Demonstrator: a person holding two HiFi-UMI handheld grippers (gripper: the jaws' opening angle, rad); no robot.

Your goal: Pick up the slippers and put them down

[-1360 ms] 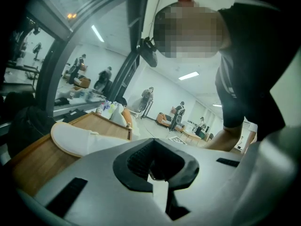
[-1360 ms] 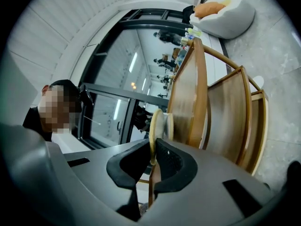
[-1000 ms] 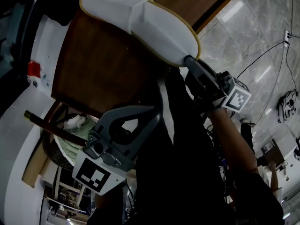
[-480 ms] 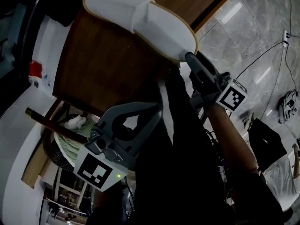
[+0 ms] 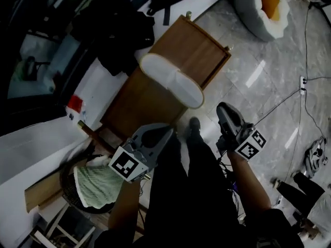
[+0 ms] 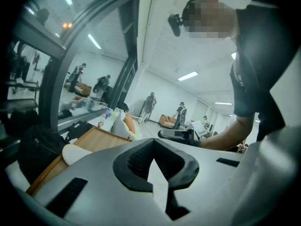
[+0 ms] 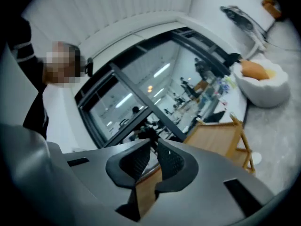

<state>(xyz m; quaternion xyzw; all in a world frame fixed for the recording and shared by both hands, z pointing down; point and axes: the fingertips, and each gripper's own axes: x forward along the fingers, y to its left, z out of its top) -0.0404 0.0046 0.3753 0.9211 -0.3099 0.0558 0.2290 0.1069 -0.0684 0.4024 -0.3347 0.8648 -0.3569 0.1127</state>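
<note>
Beside the table (image 5: 202,49) where the slipper (image 5: 173,80) lies flat, I should hold my left gripper (image 5: 164,132), shut, and right gripper (image 5: 223,109), jaws just closing to an empty slit, well clear.

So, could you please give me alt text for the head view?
A white slipper lies on a wooden table; the left tool and the right tool are held off it, nearer the person. The right tool is empty, its jaws having just been closing; dark trouser legs and marble floor fill the rest.
</note>
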